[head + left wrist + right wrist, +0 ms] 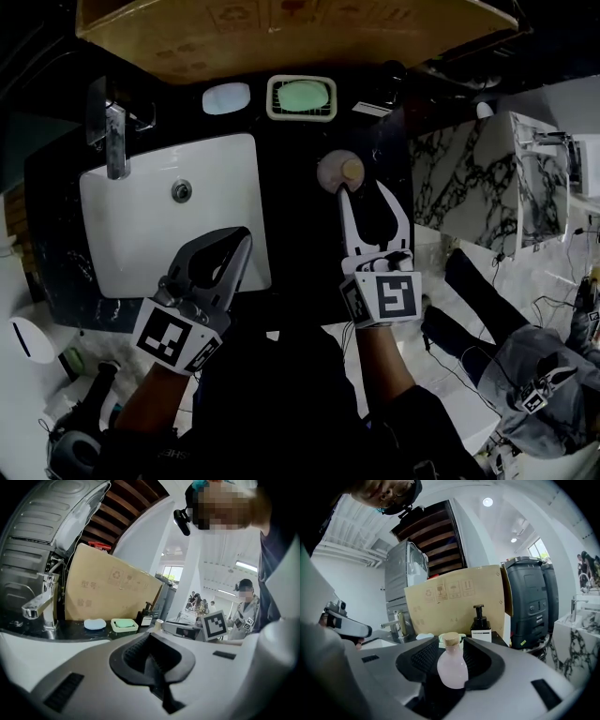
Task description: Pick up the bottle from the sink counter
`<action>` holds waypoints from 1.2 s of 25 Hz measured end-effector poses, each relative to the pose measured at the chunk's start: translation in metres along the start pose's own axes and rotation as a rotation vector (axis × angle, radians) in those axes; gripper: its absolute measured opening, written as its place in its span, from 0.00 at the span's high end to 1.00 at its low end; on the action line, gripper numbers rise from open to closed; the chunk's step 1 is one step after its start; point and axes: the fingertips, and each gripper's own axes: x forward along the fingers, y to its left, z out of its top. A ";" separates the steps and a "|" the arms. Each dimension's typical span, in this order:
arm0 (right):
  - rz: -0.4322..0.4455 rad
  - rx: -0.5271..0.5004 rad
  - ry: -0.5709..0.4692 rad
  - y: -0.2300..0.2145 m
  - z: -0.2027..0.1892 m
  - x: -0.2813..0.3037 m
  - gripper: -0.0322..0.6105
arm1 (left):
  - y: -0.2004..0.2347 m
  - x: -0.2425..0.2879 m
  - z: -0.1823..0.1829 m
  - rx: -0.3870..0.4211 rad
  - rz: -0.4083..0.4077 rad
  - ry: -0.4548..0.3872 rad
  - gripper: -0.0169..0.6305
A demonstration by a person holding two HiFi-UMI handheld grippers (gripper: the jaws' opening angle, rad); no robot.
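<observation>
In the head view the bottle point(339, 172) stands upright on the black counter point(300, 234), to the right of the white sink point(141, 272) and on the near side of the soap dish point(301, 97). The right gripper point(363, 189) reaches toward it with its jaws spread, the tips just short of the bottle's body. The left gripper point(239, 239) hangs over the basin's near corner, clenched on nothing. In the left gripper view, that gripper point(151, 654) has its ribbed pads meeting with nothing between them. A small pale cap just past its tips may be the bottle's stopper, though it is too small to be sure. In the right gripper view, the right gripper point(450, 651) frames the bottle point(452, 667) squarely between its parted pads. A gap shows on each side, so nothing grips it yet. A dark pump dispenser point(480, 625) stands well behind. The bottle is small and round-bellied, pale pink and topped with a cork point(451, 639). It is probably glass, so light and rigid but smooth, breakable and easy to tip. The belly at its widest looks like the place to close on, with gentle pressure. The cork and the narrowing neck look poorer holds, since the cork might pull free.
</observation>
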 end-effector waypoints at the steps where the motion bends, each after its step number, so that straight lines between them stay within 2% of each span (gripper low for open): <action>1: 0.001 -0.006 -0.002 -0.001 -0.001 0.002 0.70 | 0.000 0.000 -0.001 0.000 -0.001 0.004 0.96; 6: 0.011 -0.073 -0.014 -0.002 -0.009 0.011 0.62 | 0.002 -0.002 -0.007 0.003 -0.002 0.014 0.96; 10: -0.001 -0.097 -0.006 -0.002 -0.013 0.020 0.60 | 0.003 -0.003 -0.013 -0.009 0.010 0.032 0.96; 26: -0.022 -0.125 -0.012 -0.007 -0.016 0.040 0.60 | 0.014 0.001 -0.021 -0.016 0.024 0.064 0.96; 30: -0.034 -0.131 -0.015 -0.007 -0.010 0.042 0.66 | 0.014 0.001 -0.022 -0.006 0.014 0.067 0.96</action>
